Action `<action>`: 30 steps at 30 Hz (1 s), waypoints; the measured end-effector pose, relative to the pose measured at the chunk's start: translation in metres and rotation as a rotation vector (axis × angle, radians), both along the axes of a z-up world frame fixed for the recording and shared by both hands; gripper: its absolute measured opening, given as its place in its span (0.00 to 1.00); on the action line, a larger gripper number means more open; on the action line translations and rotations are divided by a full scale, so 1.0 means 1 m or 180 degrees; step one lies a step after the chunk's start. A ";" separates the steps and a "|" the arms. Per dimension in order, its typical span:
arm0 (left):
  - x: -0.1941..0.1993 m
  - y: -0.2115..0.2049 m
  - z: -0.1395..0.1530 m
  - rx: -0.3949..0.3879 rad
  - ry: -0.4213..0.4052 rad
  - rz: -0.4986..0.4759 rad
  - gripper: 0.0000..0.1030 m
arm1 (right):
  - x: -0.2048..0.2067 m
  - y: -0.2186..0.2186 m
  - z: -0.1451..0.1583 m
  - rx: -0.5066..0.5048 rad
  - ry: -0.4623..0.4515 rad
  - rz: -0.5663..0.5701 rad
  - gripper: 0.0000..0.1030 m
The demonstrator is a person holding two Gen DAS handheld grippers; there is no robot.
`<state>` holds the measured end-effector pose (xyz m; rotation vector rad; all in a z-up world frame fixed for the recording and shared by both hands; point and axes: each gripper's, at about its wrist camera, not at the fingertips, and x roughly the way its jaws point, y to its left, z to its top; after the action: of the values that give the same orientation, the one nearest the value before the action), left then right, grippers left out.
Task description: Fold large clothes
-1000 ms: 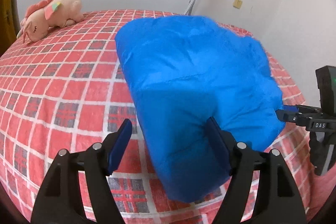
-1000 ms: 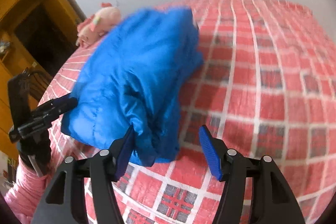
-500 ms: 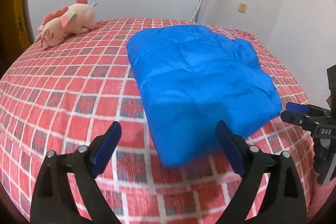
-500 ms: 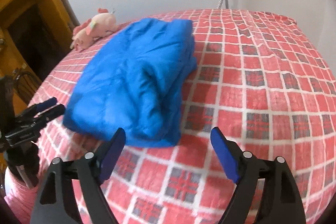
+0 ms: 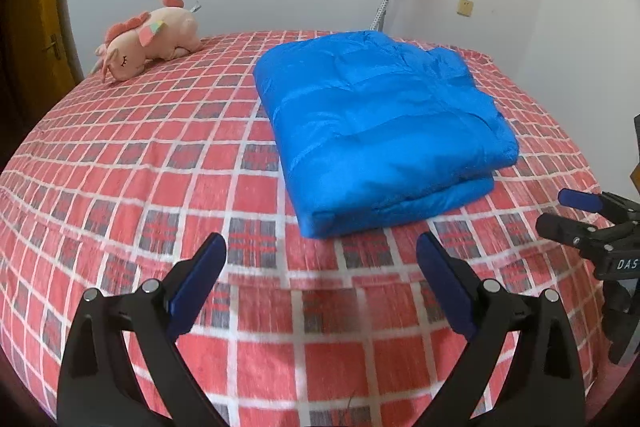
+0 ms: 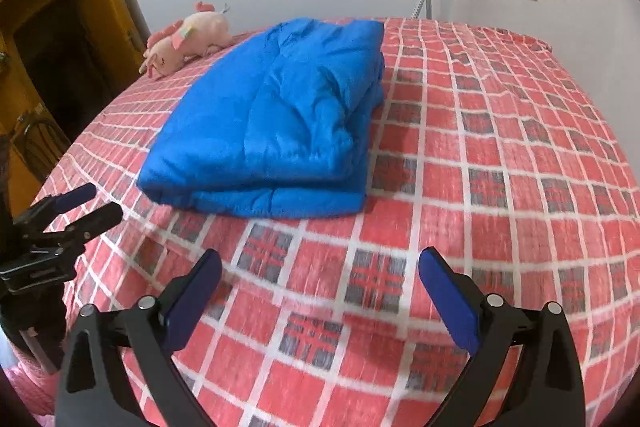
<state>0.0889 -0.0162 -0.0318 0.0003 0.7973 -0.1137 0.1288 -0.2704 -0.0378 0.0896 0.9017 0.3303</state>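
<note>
Both the left gripper [image 5: 322, 255] and right gripper [image 6: 320, 269] have just been opening and now gape wide, nothing between their blue pads. Beyond them lies one blue puffy jacket [image 5: 376, 131] (shiny, quilted), folded double into a thick rectangle on the red checked bedspread [image 5: 132, 163]. One pink plush toy [image 5: 148, 37] rests near the wall.

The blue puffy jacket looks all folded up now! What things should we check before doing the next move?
1. Left gripper is empty: ok. Its jaws have just been opening and nothing is between them.
2. Right gripper is empty: ok. It too has just been opening and stands short of the cloth.
3. Blue padded jacket lies folded in a stack on the checked bedspread: ok.
4. Edges line up: not ok. The right-hand side looks bunched and uneven.
5. Plush unicorn is out of the way: ok, it lies apart near the far edge.
6. Sleeves are tucked inside: cannot tell.
</note>
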 end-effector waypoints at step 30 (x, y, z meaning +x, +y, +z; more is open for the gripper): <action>-0.072 -0.002 0.035 0.0071 -0.0329 -0.0048 0.92 | -0.077 0.004 0.040 0.0036 -0.0290 0.0046 0.96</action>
<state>0.0173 -0.0185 0.0036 0.0331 0.6953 -0.1182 0.0522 -0.2666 0.0020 0.0778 0.8106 0.3505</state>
